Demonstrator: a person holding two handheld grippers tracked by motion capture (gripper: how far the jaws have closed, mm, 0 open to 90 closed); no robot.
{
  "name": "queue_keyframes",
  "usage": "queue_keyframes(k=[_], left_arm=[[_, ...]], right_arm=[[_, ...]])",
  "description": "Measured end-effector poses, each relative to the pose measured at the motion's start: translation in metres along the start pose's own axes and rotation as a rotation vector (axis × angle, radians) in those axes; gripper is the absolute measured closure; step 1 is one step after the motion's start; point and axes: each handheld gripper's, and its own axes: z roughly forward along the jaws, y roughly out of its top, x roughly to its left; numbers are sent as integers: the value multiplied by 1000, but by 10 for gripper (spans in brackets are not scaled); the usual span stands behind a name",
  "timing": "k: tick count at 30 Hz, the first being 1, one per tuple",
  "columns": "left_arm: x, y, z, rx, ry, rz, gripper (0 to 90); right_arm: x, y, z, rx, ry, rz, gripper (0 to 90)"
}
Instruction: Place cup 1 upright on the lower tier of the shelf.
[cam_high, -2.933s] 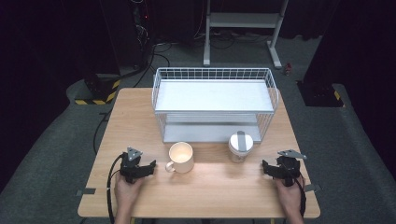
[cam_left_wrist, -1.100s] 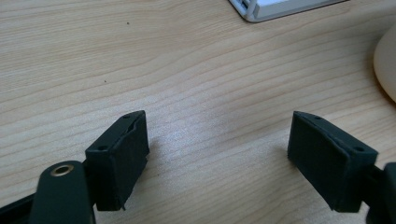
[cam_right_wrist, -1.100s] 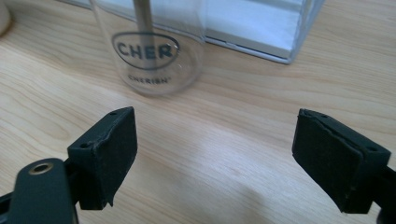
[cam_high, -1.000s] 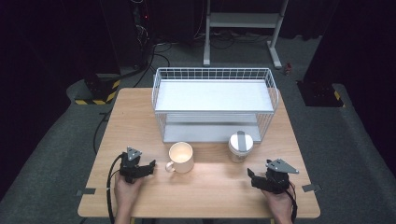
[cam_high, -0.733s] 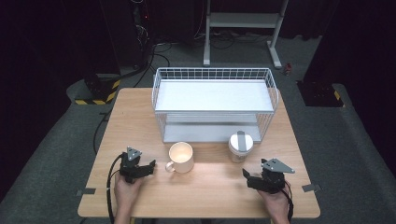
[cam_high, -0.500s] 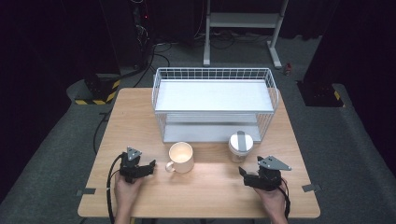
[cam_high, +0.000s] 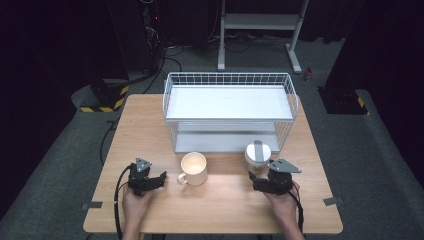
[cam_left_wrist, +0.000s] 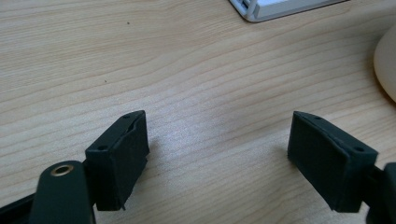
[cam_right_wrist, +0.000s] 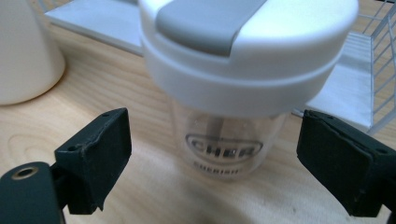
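A clear tumbler (cam_high: 258, 152) with a white lid and a grey flap stands on the wooden table (cam_high: 150, 125), just in front of the wire rack. My right gripper (cam_high: 253, 181) sits close in front of it and a little to its left. In the right gripper view the tumbler (cam_right_wrist: 229, 140) stands just ahead of my right gripper (cam_right_wrist: 212, 154), between the lines of its jaws. These have just been opening and touch nothing. A cream mug (cam_high: 193, 168) stands left of the tumbler. My left gripper (cam_high: 161, 180) rests open beside the mug, over bare wood (cam_left_wrist: 219, 135).
A white wire rack (cam_high: 230, 87) with two white shelves fills the back middle of the table. The mug's side (cam_right_wrist: 23, 51) rises at the left of the right gripper view. Dark floor, cables and a stand lie beyond the table.
My right gripper has slid left along the table's front, from near the right edge to just in front of the tumbler. The left gripper has kept still.
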Motion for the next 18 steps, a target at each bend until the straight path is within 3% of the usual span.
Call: queue_keyframes(k=[18], left_arm=[[0,0,0,-1,0,0,206]], right_arm=[[-8,6,23,-21,-26,55,100]])
